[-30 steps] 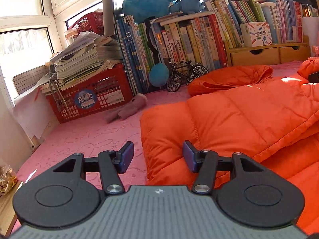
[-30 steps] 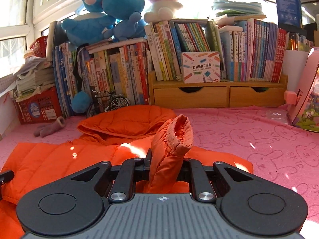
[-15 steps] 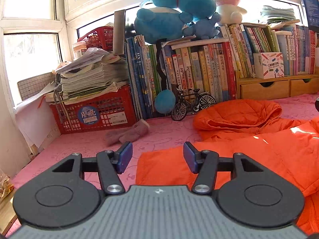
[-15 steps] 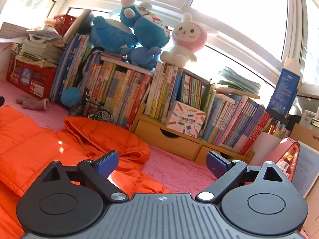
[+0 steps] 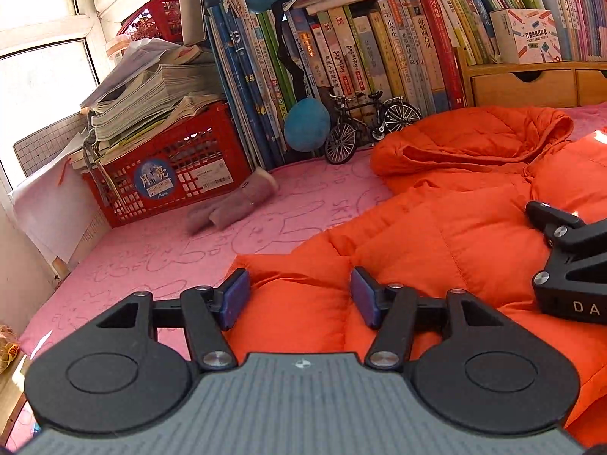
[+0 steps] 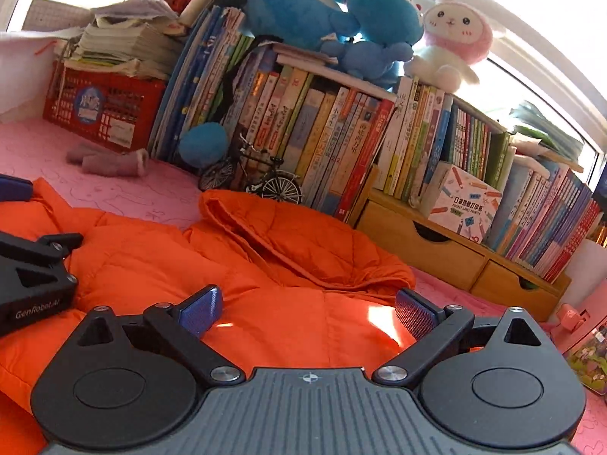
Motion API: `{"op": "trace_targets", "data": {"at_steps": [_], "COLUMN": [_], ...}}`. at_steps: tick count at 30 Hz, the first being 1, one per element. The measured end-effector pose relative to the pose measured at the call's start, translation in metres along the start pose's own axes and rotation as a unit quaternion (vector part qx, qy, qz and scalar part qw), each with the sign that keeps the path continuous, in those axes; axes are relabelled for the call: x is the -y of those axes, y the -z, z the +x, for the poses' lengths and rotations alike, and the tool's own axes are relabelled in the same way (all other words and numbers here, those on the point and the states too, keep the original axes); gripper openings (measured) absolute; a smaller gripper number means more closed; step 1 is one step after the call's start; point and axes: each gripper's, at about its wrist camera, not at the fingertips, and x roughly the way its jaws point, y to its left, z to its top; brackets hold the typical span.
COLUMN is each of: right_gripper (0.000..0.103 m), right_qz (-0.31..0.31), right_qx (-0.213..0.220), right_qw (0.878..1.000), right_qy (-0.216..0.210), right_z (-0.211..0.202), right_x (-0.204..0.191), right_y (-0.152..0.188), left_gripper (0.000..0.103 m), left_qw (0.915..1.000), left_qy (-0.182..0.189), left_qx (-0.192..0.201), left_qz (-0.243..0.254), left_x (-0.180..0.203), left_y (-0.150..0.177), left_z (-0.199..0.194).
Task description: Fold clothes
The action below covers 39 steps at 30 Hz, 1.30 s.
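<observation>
Mid-fold: orange jacket [image 6: 242, 265] spread flat, hood at twelve o'clock; left gripper [image 5: 299, 297] and right gripper [image 6: 305, 313] gape empty, needing fresh holds.

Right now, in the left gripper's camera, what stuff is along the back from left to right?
Red crate → purple socks → blue plush ball → toy bicycle → orange jacket hood → wooden drawers.

Orange quilted jacket [image 5: 436, 242]; pink bunny-print cover [image 5: 197, 250]; red crate [image 5: 170, 167]; blue claw pads [image 6: 201, 309]; blue plush [image 6: 303, 11].
</observation>
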Motion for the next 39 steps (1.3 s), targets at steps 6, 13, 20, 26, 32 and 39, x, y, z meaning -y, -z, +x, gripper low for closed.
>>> {"op": "trace_targets", "data": {"at_steps": [6, 13, 20, 26, 32, 39], "right_gripper": [0.102, 0.102, 0.102, 0.102, 0.102, 0.102], "right_qz": [0.003, -0.015, -0.022, -0.001, 0.021, 0.061], "right_qx": [-0.026, -0.049, -0.081, -0.102, -0.113, -0.123], "right_qw": [1.000, 0.998, 0.991, 0.989, 0.988, 0.986], "right_qy": [0.011, 0.047, 0.102, 0.109, 0.104, 0.099], "right_z": [0.007, 0.011, 0.005, -0.007, -0.018, -0.025], "right_x": [0.008, 0.021, 0.064, 0.097, 0.117, 0.138], "right_y": [0.008, 0.017, 0.042, 0.059, 0.068, 0.081], "left_gripper": [0.060, 0.068, 0.073, 0.080, 0.083, 0.088], "left_qw": [0.9998, 0.9983, 0.9960, 0.9927, 0.9895, 0.9838], "left_qy": [0.012, 0.038, 0.061, 0.080, 0.095, 0.116], "left_qx": [-0.013, -0.025, -0.030, -0.039, -0.044, -0.055], "left_qz": [-0.004, -0.037, -0.057, -0.082, -0.100, -0.125], "left_x": [-0.002, -0.014, -0.021, -0.030, -0.036, -0.049], "left_y": [0.000, 0.001, 0.002, 0.003, 0.004, 0.007], "left_z": [0.005, 0.010, 0.013, 0.017, 0.020, 0.027]}}
